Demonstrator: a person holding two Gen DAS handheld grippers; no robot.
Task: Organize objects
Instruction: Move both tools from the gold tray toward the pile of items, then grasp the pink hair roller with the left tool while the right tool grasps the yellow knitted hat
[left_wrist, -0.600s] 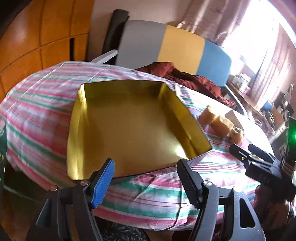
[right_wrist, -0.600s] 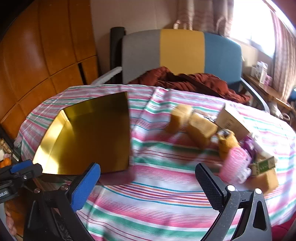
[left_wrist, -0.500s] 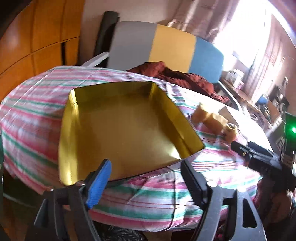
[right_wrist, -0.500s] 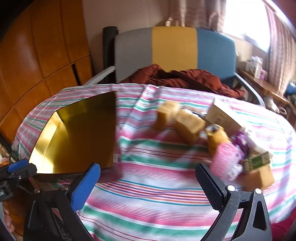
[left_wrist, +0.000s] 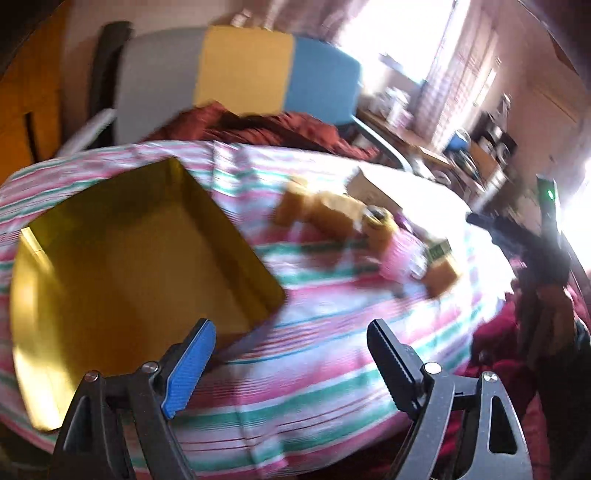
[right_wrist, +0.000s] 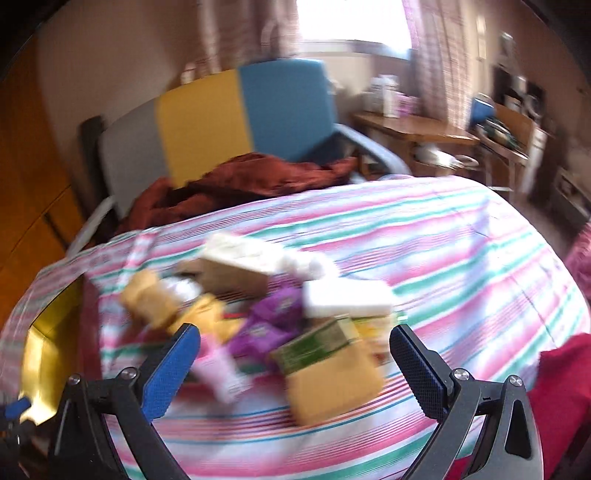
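A gold tin tray (left_wrist: 122, 258) lies empty on the striped tablecloth, left of a blurred pile of small items (left_wrist: 369, 232). My left gripper (left_wrist: 291, 365) is open and empty, above the table's near edge just right of the tray. My right gripper (right_wrist: 295, 362) is open and empty, close over the pile: a tan box with a green label (right_wrist: 328, 365), a purple packet (right_wrist: 269, 325), a white block (right_wrist: 347, 299), a pink item (right_wrist: 221, 369), yellow pieces (right_wrist: 151, 299). The tray's edge (right_wrist: 48, 350) shows at the left of the right wrist view.
A grey, yellow and blue chair (right_wrist: 221, 122) with a rust-red cloth (right_wrist: 240, 181) stands behind the table. Wooden panels (left_wrist: 22, 107) are at the left. A wooden side table (right_wrist: 413, 133) with clutter stands at the back right. The right gripper (left_wrist: 532, 243) shows at the far right of the left wrist view.
Both views have swung to the right. The right gripper has moved closer to the pile of items. The left gripper has shifted from the tray toward the table's middle. Both stay open.
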